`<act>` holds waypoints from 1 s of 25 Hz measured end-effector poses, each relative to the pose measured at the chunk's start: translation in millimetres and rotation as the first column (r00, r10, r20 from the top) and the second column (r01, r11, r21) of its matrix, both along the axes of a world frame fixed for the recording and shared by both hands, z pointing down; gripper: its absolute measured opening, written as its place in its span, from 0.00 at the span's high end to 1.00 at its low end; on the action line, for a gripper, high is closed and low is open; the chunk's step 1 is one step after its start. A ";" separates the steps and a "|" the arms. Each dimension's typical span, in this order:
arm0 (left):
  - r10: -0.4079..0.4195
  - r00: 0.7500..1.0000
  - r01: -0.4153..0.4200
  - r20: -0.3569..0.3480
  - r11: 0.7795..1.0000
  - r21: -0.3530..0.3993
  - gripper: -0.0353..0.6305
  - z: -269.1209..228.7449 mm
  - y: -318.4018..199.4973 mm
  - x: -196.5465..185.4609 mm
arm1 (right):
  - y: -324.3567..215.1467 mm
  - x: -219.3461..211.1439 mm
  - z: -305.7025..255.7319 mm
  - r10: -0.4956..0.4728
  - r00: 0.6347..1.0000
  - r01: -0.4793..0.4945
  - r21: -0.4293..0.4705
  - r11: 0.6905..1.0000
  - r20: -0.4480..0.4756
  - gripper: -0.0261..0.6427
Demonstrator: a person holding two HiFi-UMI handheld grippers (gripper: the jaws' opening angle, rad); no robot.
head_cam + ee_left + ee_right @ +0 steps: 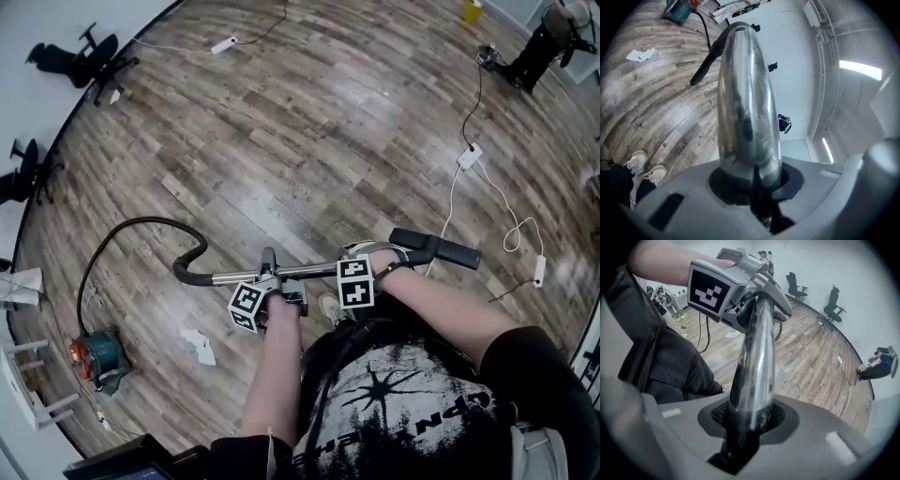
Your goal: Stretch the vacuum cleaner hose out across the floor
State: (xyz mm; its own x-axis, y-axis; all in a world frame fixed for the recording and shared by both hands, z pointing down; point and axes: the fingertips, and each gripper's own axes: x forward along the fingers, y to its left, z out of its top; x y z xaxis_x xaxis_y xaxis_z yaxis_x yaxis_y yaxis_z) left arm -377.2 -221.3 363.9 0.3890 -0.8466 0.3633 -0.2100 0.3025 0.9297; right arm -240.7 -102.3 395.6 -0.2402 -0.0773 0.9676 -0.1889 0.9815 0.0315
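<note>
the black hose (145, 220) is not stretched out. from the vacuum cleaner (97, 354), which sits on the wood floor (309, 122) at the lower left of the head view, it rises in a rounded loop. it then bends back down into the left end of a chrome tube (314, 270). the tube is held about level in front of the person, above the floor, with a black handle (436, 249) at its right end.

the left gripper (270, 277) has its fingers clenched on the tube near the hose end. in the left gripper view the chrome tube (747, 103) runs straight out from between them to the dark hose (708, 63), with the vacuum cleaner (677, 10) beyond it.

the right gripper (366, 264) grasps the same tube further along, near the handle. in the right gripper view the tube (757, 362) leads up from its closed fingers to the left gripper (754, 291) and its marker cube (710, 291).

white paper scraps (199, 345) lie on the floor between the vacuum cleaner and the person. the person's shoes (644, 168) show low in the left gripper view. two office chairs (89, 56) stand by the wall at the upper left. a white cable (487, 187) trails over the floor to the right, well apart from the hose.
</note>
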 end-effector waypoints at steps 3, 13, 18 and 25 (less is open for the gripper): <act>0.018 1.000 -0.018 -0.012 1.000 0.004 0.85 5.2 6.1 1.9 | 8.7 -0.5 4.2 0.022 1.000 -0.022 0.004 1.000 -0.009 0.77; -0.036 0.999 0.036 -0.010 0.999 -0.002 0.86 -0.8 24.0 17.6 | 21.0 20.6 -2.4 -0.027 1.000 0.027 -0.009 1.000 -0.002 0.77; -0.125 0.992 0.125 0.025 0.992 0.014 0.86 -10.2 38.7 40.5 | 30.7 50.6 -7.4 -0.077 0.997 0.078 -0.022 0.997 0.032 0.77; -0.225 0.973 0.223 0.041 0.973 0.051 0.86 -22.9 72.2 110.6 | 51.8 130.5 -14.1 -0.167 0.984 0.168 -0.016 0.986 0.057 0.77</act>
